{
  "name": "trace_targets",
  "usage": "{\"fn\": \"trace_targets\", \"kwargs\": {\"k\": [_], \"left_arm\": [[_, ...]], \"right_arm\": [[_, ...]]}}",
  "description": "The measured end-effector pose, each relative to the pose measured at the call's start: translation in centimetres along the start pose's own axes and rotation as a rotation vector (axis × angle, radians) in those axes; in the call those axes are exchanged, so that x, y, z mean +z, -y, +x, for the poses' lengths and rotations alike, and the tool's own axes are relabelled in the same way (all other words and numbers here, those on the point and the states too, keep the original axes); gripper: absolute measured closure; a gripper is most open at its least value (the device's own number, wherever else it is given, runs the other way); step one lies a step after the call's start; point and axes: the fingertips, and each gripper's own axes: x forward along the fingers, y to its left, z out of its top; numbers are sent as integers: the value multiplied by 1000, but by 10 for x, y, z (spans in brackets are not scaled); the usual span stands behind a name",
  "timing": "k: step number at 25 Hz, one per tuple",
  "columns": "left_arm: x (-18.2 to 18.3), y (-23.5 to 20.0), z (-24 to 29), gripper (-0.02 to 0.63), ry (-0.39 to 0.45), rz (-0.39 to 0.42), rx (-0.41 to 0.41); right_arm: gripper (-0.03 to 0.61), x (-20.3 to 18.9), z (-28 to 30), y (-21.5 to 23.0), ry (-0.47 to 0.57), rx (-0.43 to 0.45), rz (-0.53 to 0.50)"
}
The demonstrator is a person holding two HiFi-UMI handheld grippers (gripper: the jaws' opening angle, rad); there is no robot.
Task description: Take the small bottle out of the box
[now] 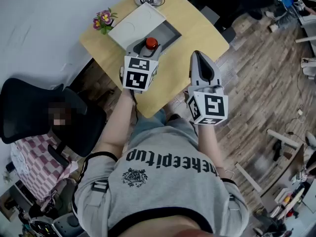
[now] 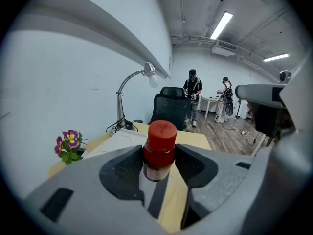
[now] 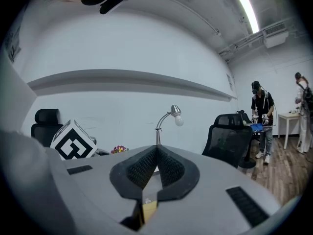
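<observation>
We look down on a pale wooden table (image 1: 202, 31) where a shallow grey box (image 1: 170, 31) lies open, with a flat white panel (image 1: 137, 23) against the box's left side. The left gripper (image 1: 149, 47) presses its jaws on both sides of the small bottle (image 2: 159, 148), red-capped and upright, over the box's near end; we cannot tell whether it is clear of the box. The right gripper (image 1: 197, 54) hangs to the right of the box, apart from it, jaws closed together on nothing.
</observation>
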Motion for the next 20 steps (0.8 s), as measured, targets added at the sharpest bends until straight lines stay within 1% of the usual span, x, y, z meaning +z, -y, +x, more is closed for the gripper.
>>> {"fn": "trace_targets", "kwargs": {"k": [9,20], "left_arm": [[24,30,-47,402,86,26,65],[38,63,-106,402,189,-7,131]], "right_arm": [[577,16,-35,0,45,46,-11],[577,36,-78,0,104,99,-35]]}}
